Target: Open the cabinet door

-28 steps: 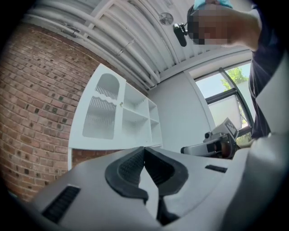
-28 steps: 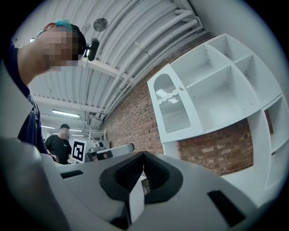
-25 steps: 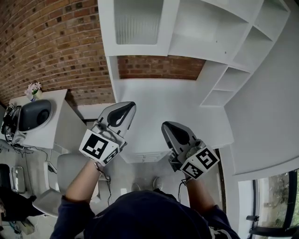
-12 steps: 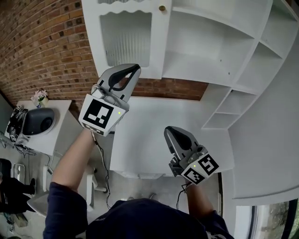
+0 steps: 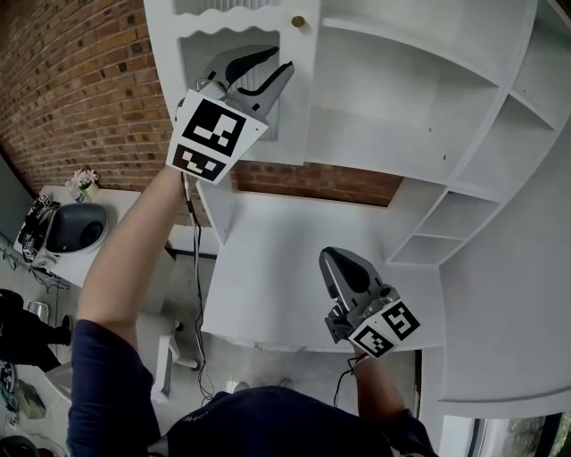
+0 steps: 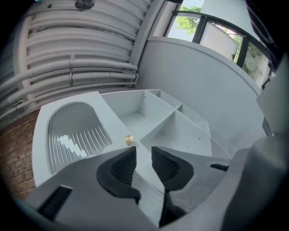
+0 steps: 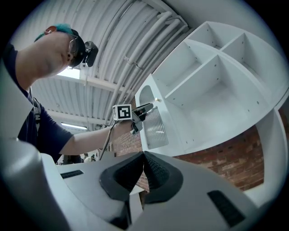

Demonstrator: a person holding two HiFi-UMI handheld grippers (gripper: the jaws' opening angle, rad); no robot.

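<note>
The white cabinet door [image 5: 299, 80] has a ribbed glass pane [image 5: 234, 67] and a small brass knob [image 5: 298, 20] near its right edge, and it stands shut. My left gripper [image 5: 281, 59] is raised in front of the glass, a little below and left of the knob. Its jaws have just been opening and hold nothing. In the left gripper view the knob [image 6: 129, 140] sits just beyond the open left gripper [image 6: 143, 152]. My right gripper [image 5: 343, 268] hangs lower over the white desk [image 5: 268, 268], shut and empty. The right gripper [image 7: 143, 155] looks up at the door [image 7: 156, 126].
Open white shelves [image 5: 419, 98] fill the space to the right of the door. A brick wall [image 5: 80, 98] runs behind and to the left. A low white side table [image 5: 125, 223] at the left carries a dark rounded object [image 5: 76, 225] and small flowers [image 5: 85, 181].
My left gripper rose from desk height to the cabinet door and its jaws went from shut to open. The right gripper drifted slightly lower in the head view and stayed shut.
</note>
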